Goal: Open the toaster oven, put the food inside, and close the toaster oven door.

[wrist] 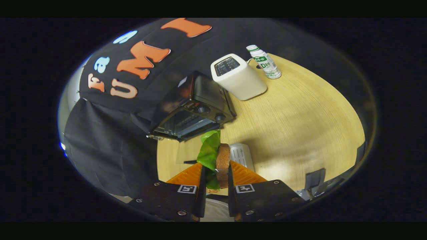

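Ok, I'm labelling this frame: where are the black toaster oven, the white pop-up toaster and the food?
black toaster oven (191, 111): gripper view, control panel.
white pop-up toaster (241, 80): gripper view, side wall.
brown-and-green food (222, 160): gripper view, brown edge.

Light wood-grain table (300, 126), soft glare patch near its front edge. Black cloth wall (110, 146) hangs behind table, creased, draped past table's end. White toaster (238, 76) and small bottle (265, 61) stand at far side, near each other.

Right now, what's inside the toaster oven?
Through the toaster oven's dark glass door only faint rack lines show; any contents are too dim to tell. The food, bread with lettuce, is clamped in the gripper, short of the oven.
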### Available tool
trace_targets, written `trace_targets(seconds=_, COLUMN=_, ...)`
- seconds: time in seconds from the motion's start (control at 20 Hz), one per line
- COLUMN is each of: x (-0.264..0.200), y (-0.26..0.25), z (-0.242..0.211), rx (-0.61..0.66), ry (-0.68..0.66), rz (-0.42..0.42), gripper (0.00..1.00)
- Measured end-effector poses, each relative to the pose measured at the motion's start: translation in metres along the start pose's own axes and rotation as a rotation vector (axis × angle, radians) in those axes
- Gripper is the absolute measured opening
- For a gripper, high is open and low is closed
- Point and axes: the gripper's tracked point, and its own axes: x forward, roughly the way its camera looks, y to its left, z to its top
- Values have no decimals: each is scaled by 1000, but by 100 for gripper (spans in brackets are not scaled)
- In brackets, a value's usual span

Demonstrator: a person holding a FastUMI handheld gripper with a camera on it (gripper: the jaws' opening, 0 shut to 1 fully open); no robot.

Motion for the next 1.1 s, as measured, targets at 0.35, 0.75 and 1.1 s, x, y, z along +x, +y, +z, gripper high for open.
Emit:
trace_targets(seconds=0.35, x=20, y=52, z=3, rx=171, ry=-218, rz=113, gripper=28)
trace_targets(seconds=0.75, x=98, y=100, z=-3, rx=294, ry=-365, rz=195, gripper=28)
trace_targets(seconds=1.1, x=176, y=118, z=5, rx=441, ry=-454, rz=212, gripper=28)
